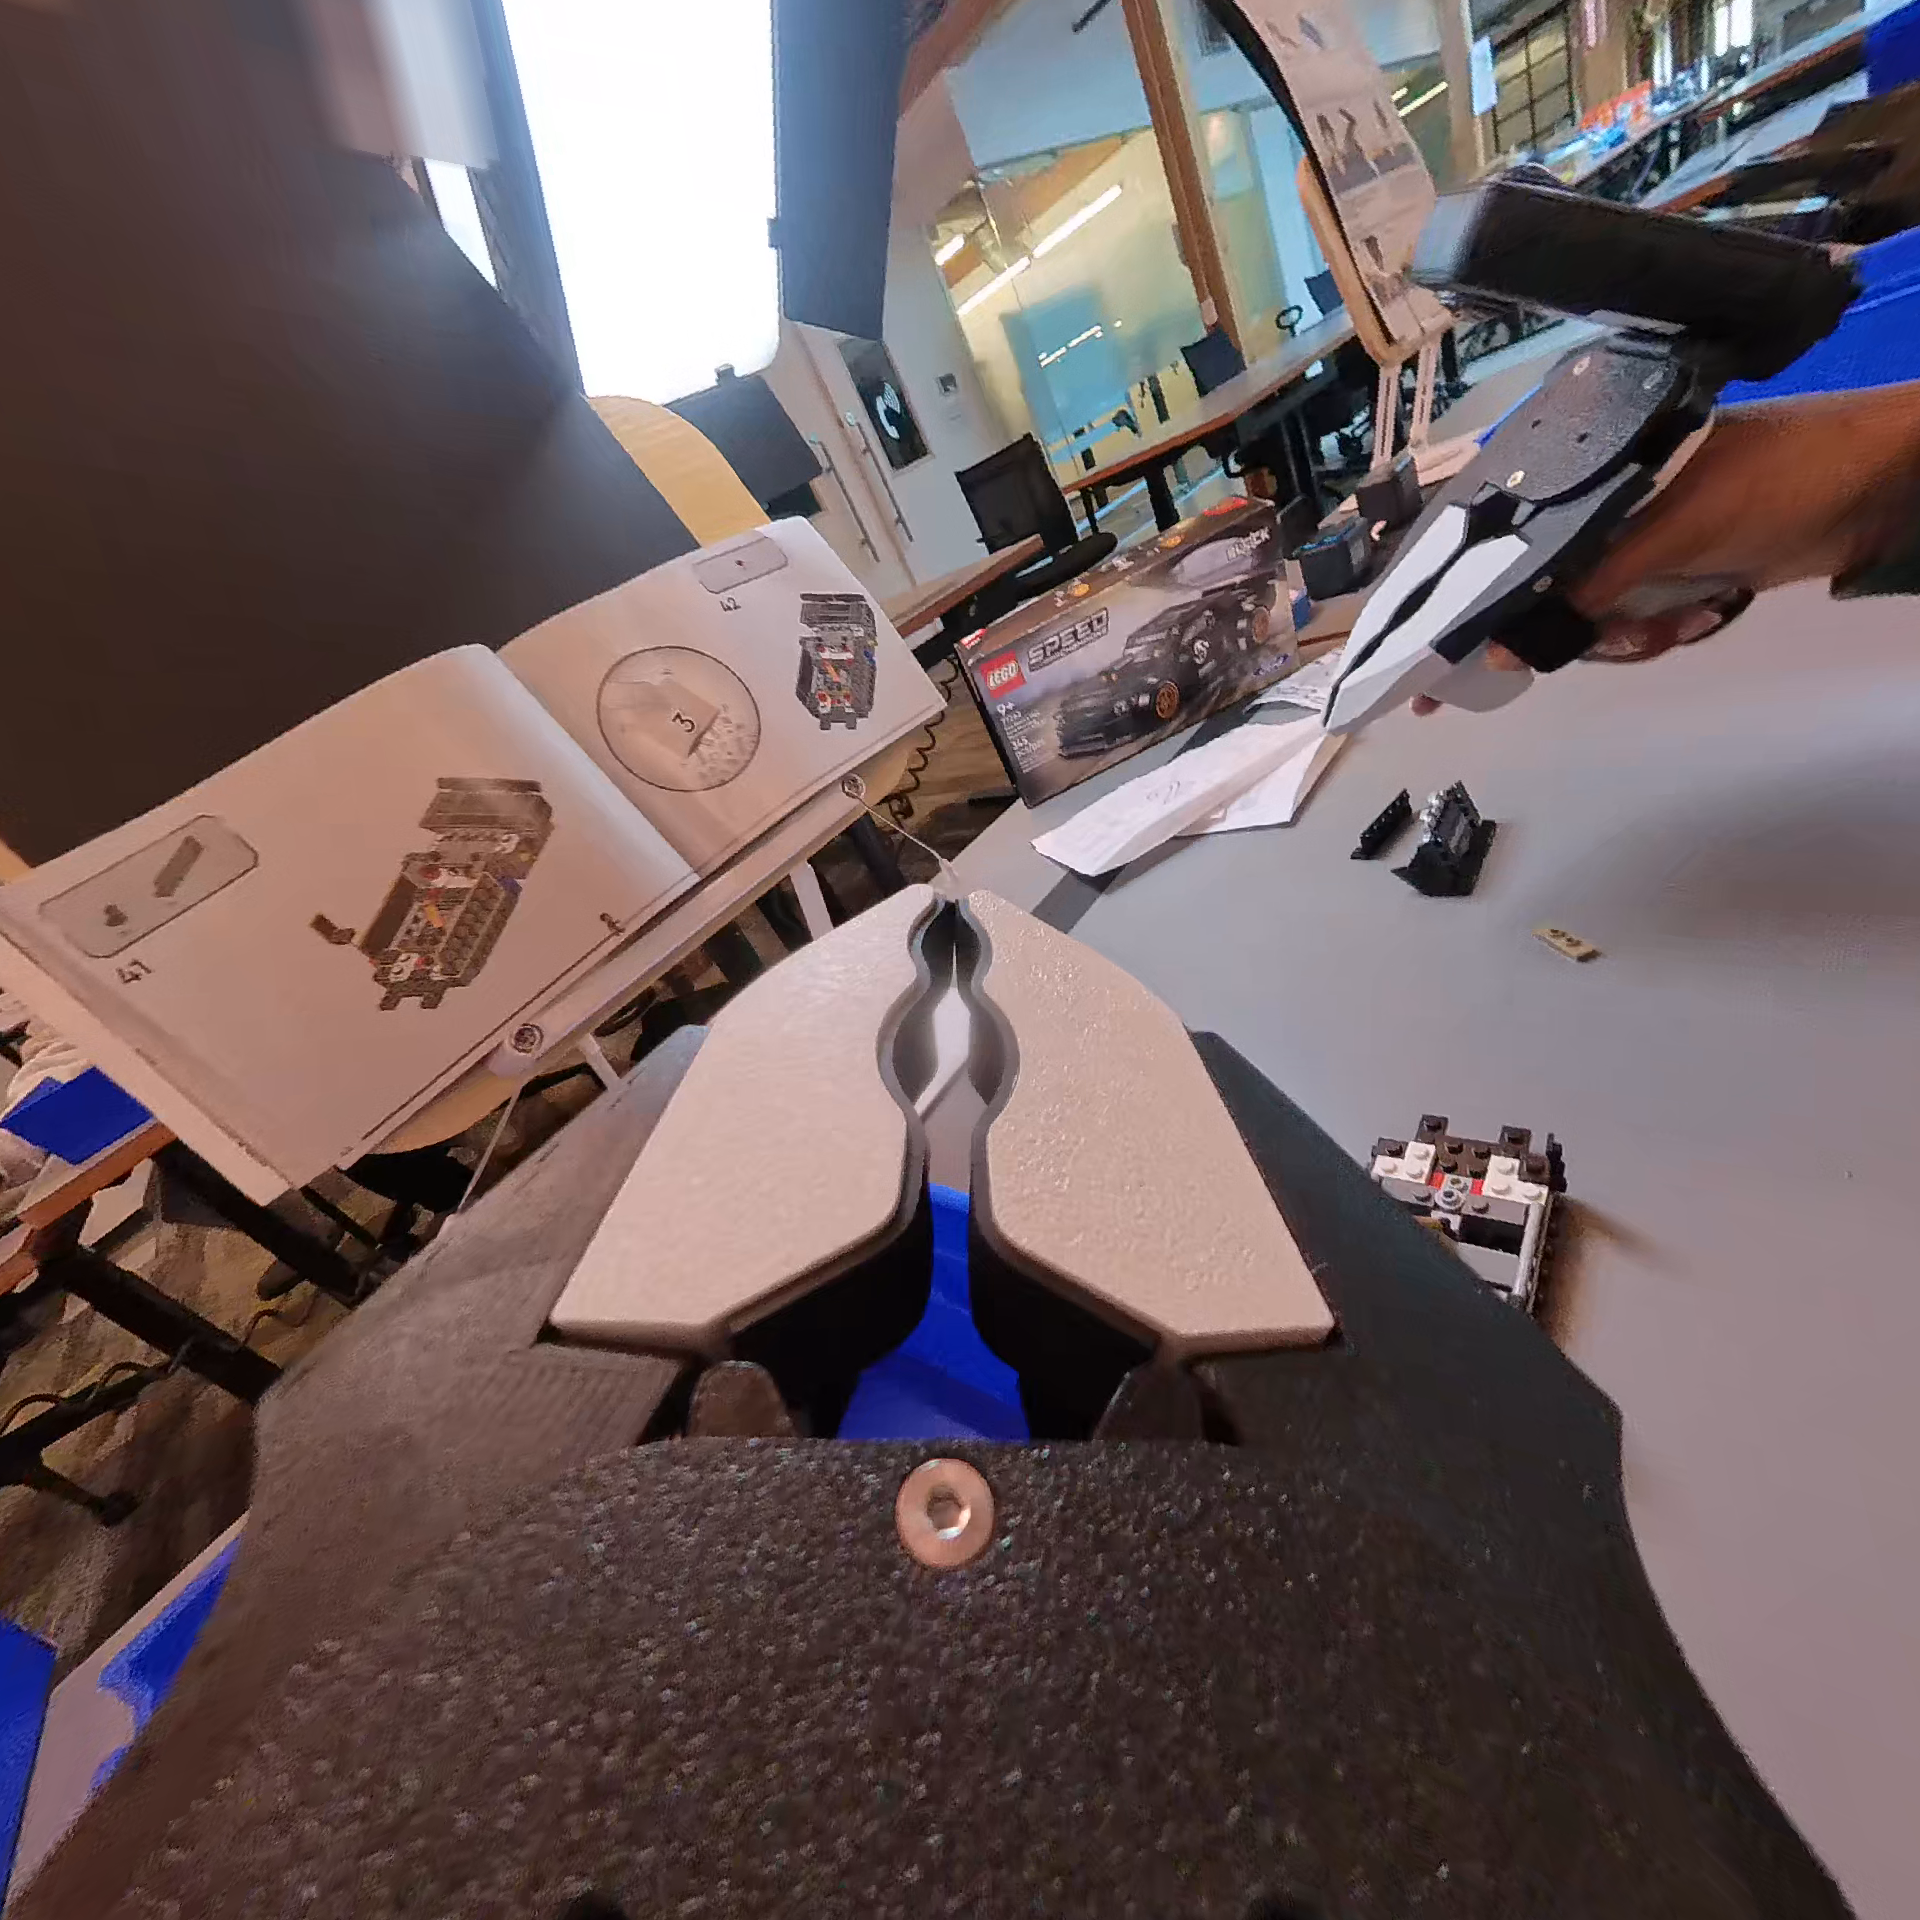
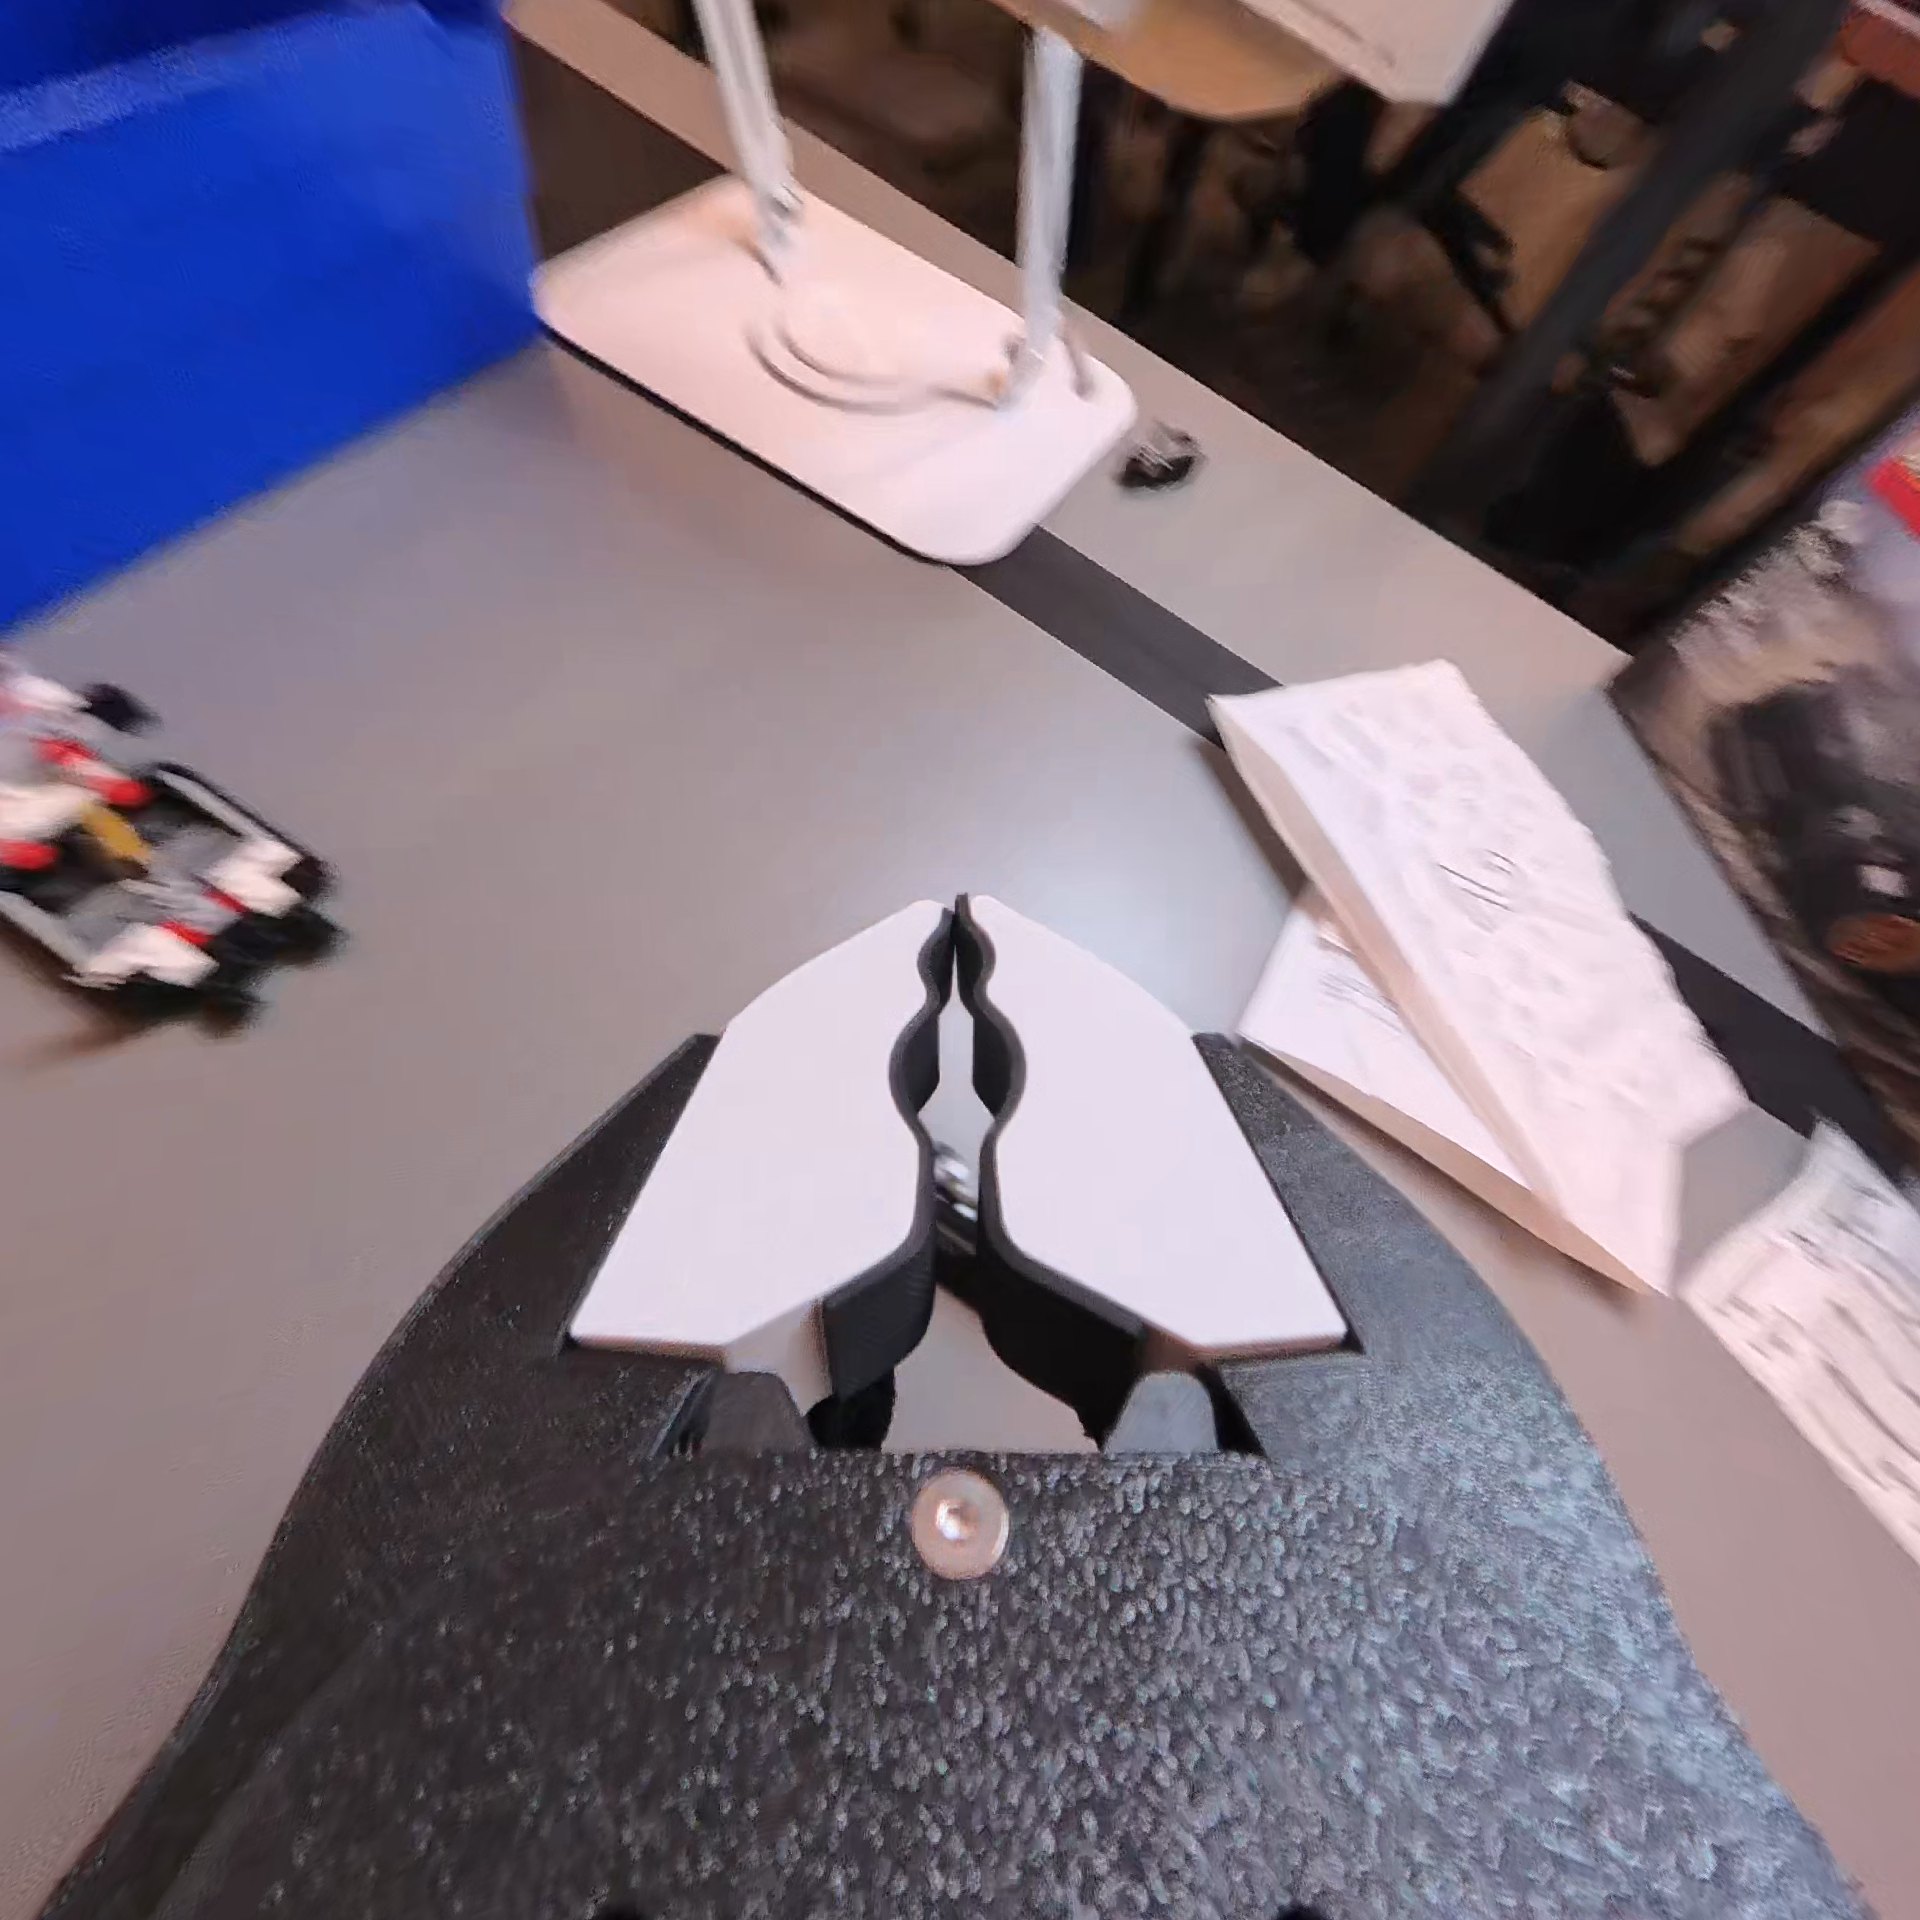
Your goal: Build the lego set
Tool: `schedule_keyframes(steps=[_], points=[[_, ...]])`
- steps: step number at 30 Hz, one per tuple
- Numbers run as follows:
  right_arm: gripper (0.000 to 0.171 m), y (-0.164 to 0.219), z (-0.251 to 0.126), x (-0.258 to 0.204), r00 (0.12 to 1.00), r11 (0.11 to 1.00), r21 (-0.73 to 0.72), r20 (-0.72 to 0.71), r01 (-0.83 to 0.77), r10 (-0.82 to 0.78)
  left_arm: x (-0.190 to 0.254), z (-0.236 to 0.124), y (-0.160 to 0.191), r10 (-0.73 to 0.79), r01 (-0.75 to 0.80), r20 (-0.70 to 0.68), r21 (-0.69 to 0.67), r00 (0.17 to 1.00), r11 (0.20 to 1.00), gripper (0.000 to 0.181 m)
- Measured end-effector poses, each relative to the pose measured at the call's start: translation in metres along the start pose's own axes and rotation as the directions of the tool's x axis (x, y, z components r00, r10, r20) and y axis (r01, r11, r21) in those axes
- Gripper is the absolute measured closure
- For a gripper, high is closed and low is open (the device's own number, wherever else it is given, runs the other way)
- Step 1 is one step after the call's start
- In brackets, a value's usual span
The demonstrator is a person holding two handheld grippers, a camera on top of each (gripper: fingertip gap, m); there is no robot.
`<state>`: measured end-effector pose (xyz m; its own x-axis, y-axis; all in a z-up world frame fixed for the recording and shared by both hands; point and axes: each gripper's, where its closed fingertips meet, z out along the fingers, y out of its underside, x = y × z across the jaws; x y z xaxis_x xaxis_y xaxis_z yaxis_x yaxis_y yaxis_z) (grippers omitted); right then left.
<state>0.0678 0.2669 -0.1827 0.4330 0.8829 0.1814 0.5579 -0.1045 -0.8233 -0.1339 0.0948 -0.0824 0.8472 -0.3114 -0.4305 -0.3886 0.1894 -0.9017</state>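
Observation:
My left gripper (image 1: 954, 902) is shut and empty, held above the near left edge of the grey table (image 1: 1558, 1039) and pointing toward an open instruction booklet (image 1: 436, 862) on a stand. A part-built brick model (image 1: 1470, 1195) sits on the table just to its right. My right gripper (image 2: 956, 906) is shut and empty, held above the table; in the left wrist view it (image 1: 1340, 707) hovers over folded paper sheets (image 1: 1184, 800). The same model (image 2: 135, 883) lies to its left, and the paper sheets (image 2: 1455, 935) to its right.
A dark toy-car box (image 1: 1132, 655) stands behind the papers. Small black brick pieces (image 1: 1439, 836) and a tan piece (image 1: 1566, 940) lie on the table. The white stand base (image 2: 862, 416) and a blue bin (image 2: 239, 260) are at the far side. A small dark piece (image 2: 1158, 457) lies by the base. The gap from one gripper's tips to the other's is roughly 30 cm. Left tips and right tips are each some 20 cm from the part-built brick model (image 1: 1470, 1195). Look for it in the right wrist view (image 2: 171, 915) too.

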Motion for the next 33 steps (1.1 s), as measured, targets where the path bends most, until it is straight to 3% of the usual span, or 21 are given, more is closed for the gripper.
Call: schedule_keyframes(steps=[2,3,6,10,12,14,16,19,21,23,25,29,33], points=[[0.171,0.014,0.002,0.016,0.998,0.996,-0.080,-0.052,0.032,-0.036,0.003,0.002,0.004,-0.006,0.006,-0.019,-0.015,1.000,1.000,0.181],[0.162,0.019,0.003,0.023,0.998,0.993,-0.115,-0.044,0.032,-0.037,0.004,0.002,0.006,-0.009,0.009,-0.027,-0.021,1.000,1.000,0.181],[0.157,0.034,0.010,0.031,0.994,0.969,-0.248,0.106,0.011,0.016,0.003,0.003,0.010,-0.016,0.015,-0.030,-0.033,0.999,0.999,0.181],[0.150,0.071,0.021,0.037,0.959,0.877,-0.444,0.276,0.186,-0.064,0.001,0.002,0.015,-0.014,0.012,-0.037,-0.051,0.999,0.999,0.181],[0.150,0.088,0.028,0.037,0.946,0.827,-0.515,0.317,0.228,-0.063,0.001,0.002,0.016,-0.025,0.023,-0.040,-0.053,0.999,0.998,0.181],[0.167,0.103,0.036,0.043,0.944,0.789,-0.555,0.317,0.264,-0.092,0.000,0.002,0.018,-0.035,0.032,-0.044,-0.055,0.998,0.998,0.181],[0.168,0.085,0.036,0.049,0.957,0.836,-0.496,0.268,0.235,-0.110,0.001,0.002,0.018,-0.039,0.036,-0.045,-0.065,0.998,0.997,0.181],[0.168,-0.001,0.009,-0.001,0.922,0.972,-0.153,0.371,0.179,-0.112,0.013,0.005,0.017,-0.070,0.061,-0.102,-0.096,0.992,0.994,0.181],[0.168,-0.053,-0.022,-0.056,0.861,0.979,0.081,0.467,0.188,-0.203,0.030,0.009,0.012,-0.142,0.126,-0.185,-0.096,0.972,0.987,0.181],[0.168,-0.086,-0.047,-0.111,0.790,0.955,0.243,0.546,0.170,-0.280,0.051,0.013,0.003,-0.238,0.217,-0.285,-0.106,0.929,0.971,0.163],[0.168,-0.102,-0.060,-0.154,0.735,0.926,0.342,0.585,0.160,-0.343,0.069,0.014,-0.012,-0.287,0.275,-0.363,-0.085,0.886,0.958,0.152],[0.168,-0.116,-0.078,-0.214,0.632,0.893,0.447,0.676,0.059,-0.380,0.088,0.008,-0.041,-0.321,0.353,-0.455,-0.016,0.831,0.936,0.152],[0.168,-0.123,-0.086,-0.224,0.603,0.880,0.474,0.710,-0.027,-0.364,0.098,-0.006,-0.058,-0.263,0.343,-0.541,0.049,0.799,0.938,0.180]])
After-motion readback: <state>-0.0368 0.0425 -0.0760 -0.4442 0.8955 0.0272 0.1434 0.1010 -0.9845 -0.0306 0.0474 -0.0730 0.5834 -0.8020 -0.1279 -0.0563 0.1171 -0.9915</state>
